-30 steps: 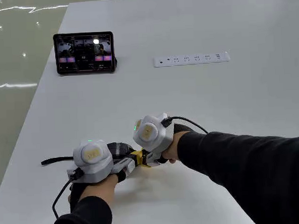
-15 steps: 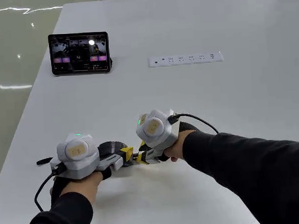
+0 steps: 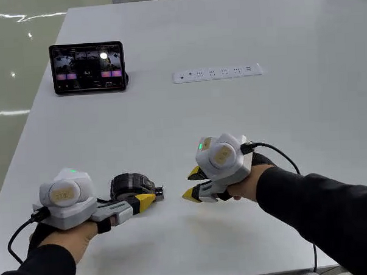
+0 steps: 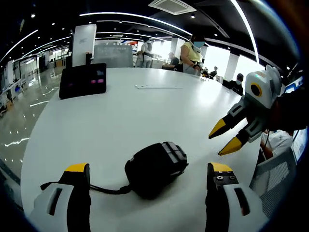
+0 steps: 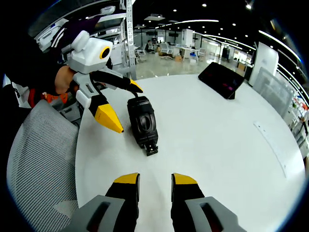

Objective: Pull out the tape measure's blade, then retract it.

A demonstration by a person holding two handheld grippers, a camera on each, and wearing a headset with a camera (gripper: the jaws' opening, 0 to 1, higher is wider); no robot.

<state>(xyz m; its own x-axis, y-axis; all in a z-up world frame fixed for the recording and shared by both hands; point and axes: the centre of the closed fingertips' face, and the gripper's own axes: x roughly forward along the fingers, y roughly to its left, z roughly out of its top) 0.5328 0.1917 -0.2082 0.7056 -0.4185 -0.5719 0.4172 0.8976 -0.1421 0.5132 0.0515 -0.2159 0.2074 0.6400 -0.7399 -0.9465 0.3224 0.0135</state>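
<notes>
White table (image 3: 231, 111), black tape measure (image 3: 132, 184), blade in, between left claw (image 4: 148, 169) and right claw (image 3: 188, 185), both released

The black, rubber-cased tape measure (image 3: 131, 185) lies low and left in the head view, its blade wound in, a thin strap (image 4: 96, 189) trailing from it.

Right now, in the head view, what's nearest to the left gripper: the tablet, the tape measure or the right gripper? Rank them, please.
1. Tape measure, between the left gripper's fingers.
2. Right gripper, just to its right.
3. Tablet, far off at the back left.
</notes>
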